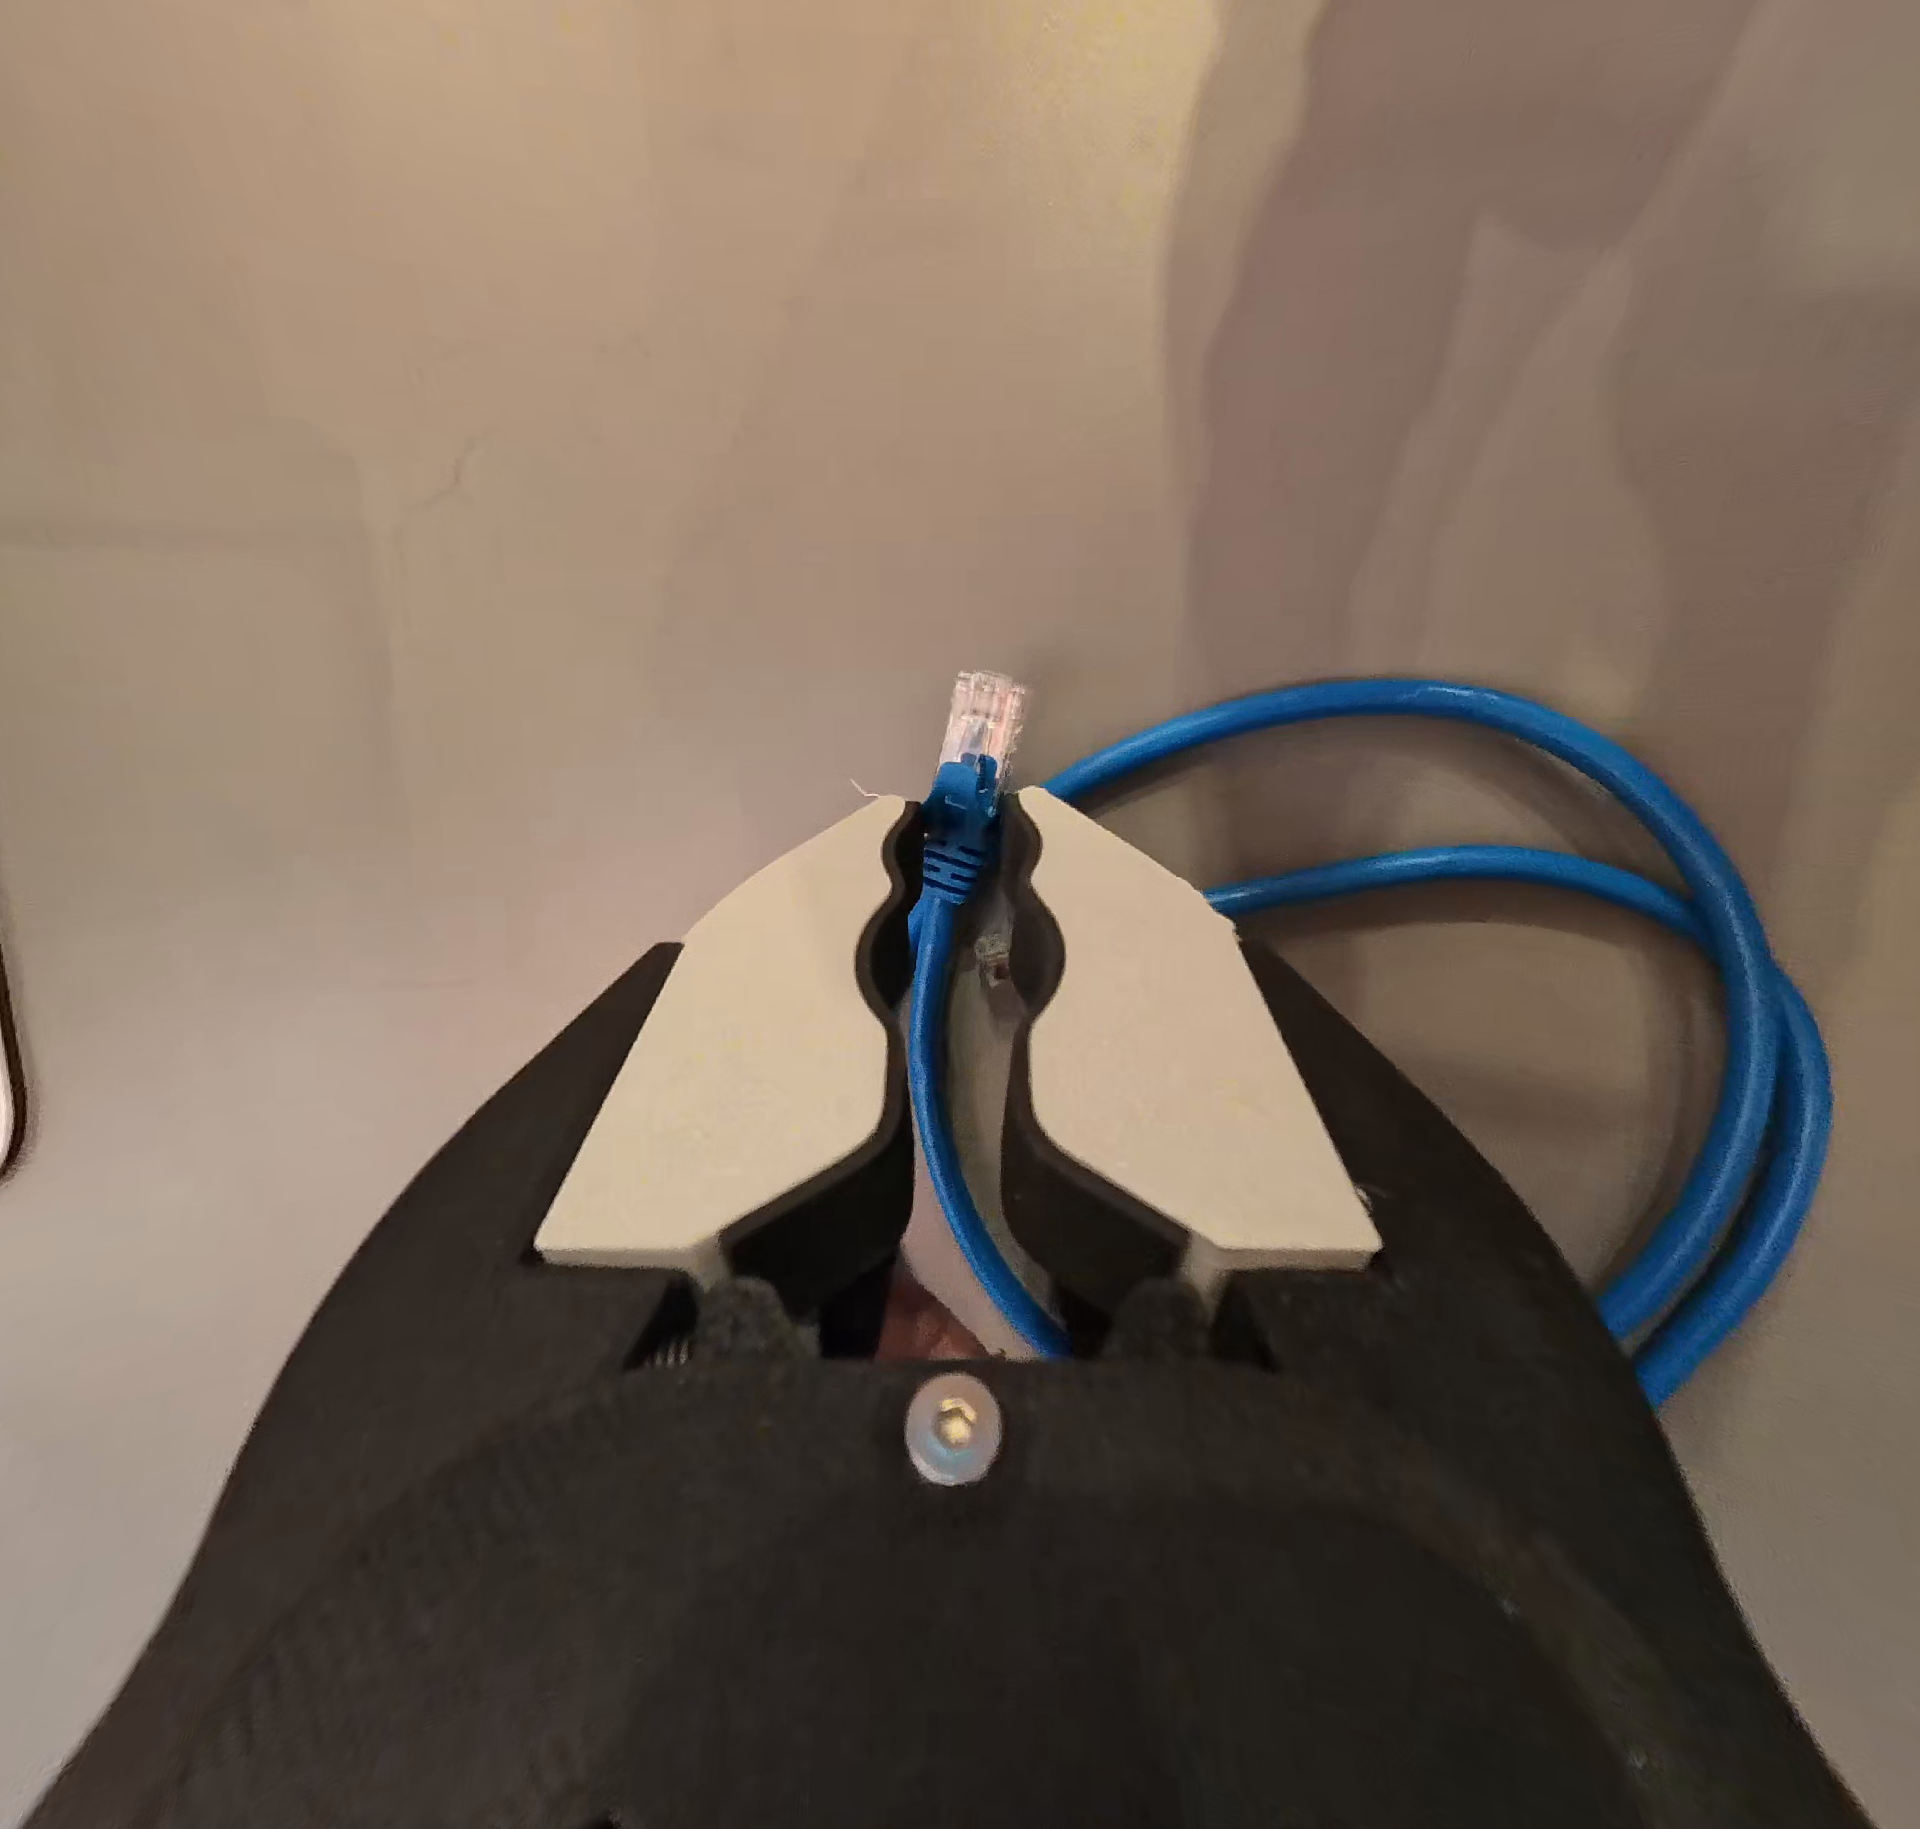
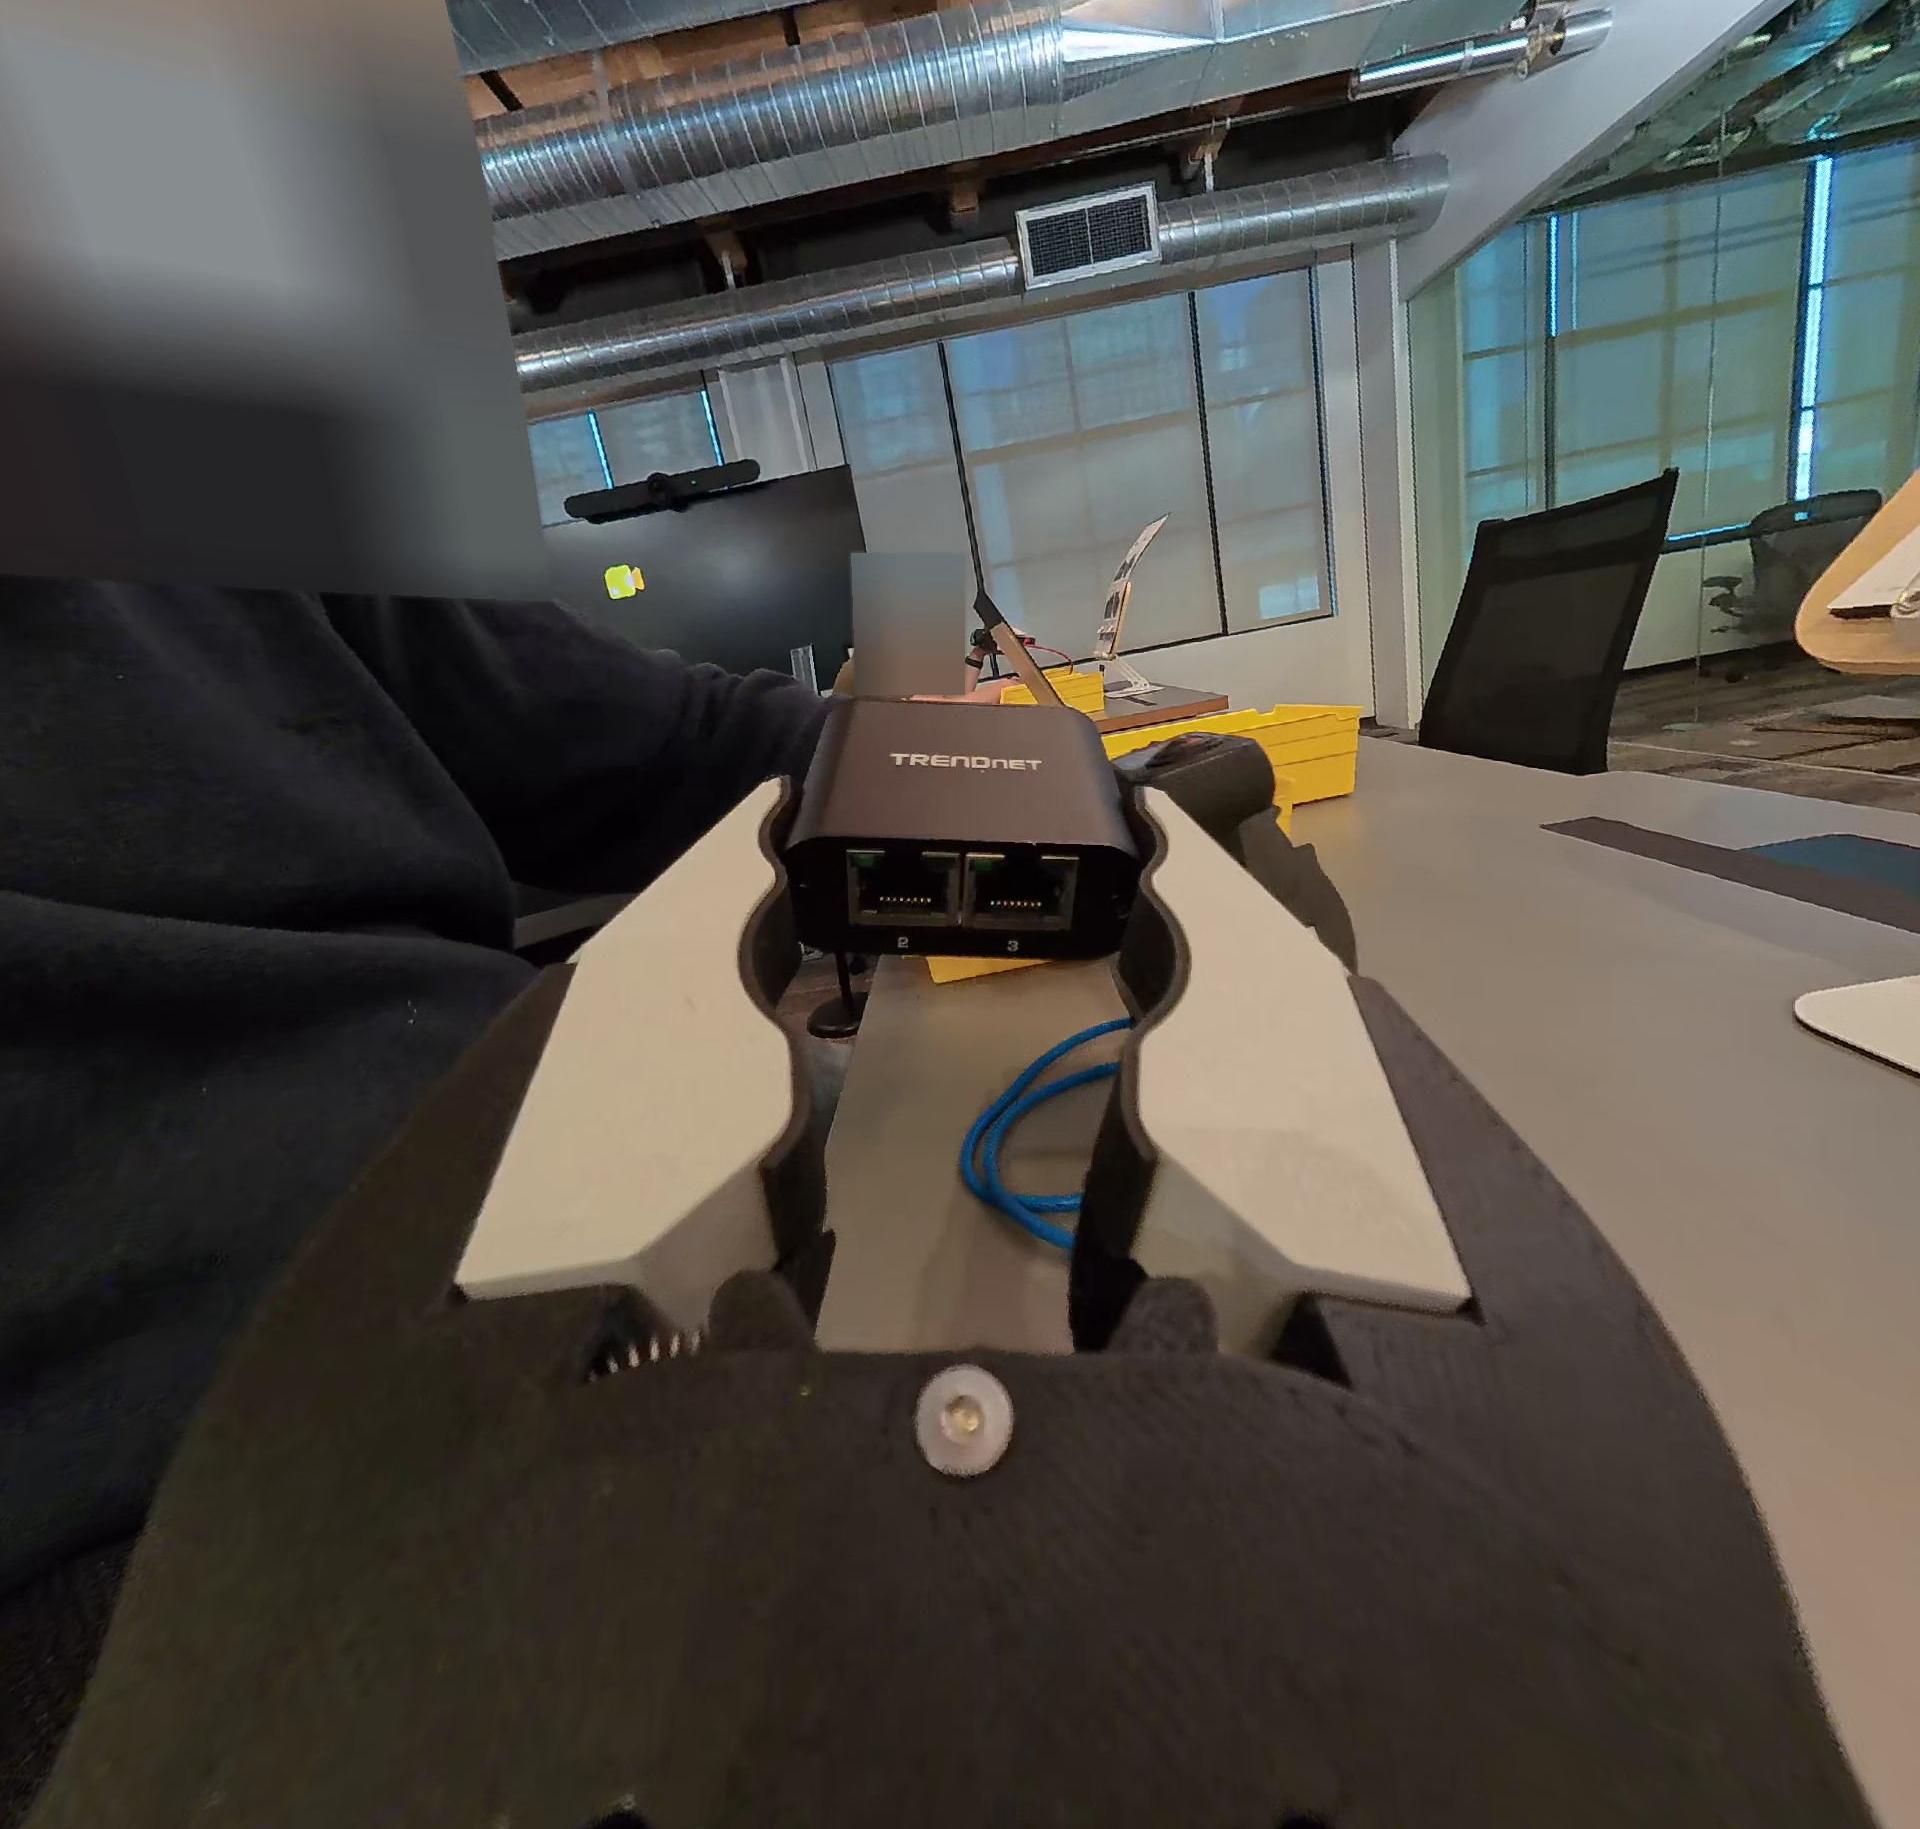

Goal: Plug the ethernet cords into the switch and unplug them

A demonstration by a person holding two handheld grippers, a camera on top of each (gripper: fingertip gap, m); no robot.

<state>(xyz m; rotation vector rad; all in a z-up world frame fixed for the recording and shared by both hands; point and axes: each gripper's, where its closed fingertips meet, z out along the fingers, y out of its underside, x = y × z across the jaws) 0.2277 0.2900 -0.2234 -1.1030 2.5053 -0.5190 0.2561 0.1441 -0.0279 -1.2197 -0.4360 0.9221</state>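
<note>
Two grippers are shown, each from its own wrist camera. In the left wrist view, the left gripper (image 1: pixel 961 803), built of black printed plastic with pale grey finger plates, is seen nearly closed, its tips pinched on the blue strain-relief boot of a blue ethernet cord (image 1: pixel 1704 958). The clear plastic plug (image 1: pixel 985 717) is held upright just beyond the fingertips, pointing away from the camera. From the boot, the cord is led back down between the fingers, and the rest of it is laid in loose loops on the grey table (image 1: pixel 416 636) to the right of the gripper (a second clear plug seems to lie in the gap between the fingers, though this cannot be told for certain).

In the right wrist view, a person's dark sleeve (image 2: pixel 260 844) fills the left side. At the centre, a small black metal network switch (image 2: pixel 961 823) is clamped by its two sides between the tips of the right gripper (image 2: pixel 961 880), whose fingers are spread only as wide as the box. The switch is held above the grey table surface (image 2: pixel 1558 1000), and two empty ports are turned toward the camera. Below it, between the fingers, a loop of the blue cord is seen on the table. Farther right, yellow plastic bins (image 2: pixel 1247 740) and a black mesh office chair (image 2: pixel 1538 626) are visible.
</note>
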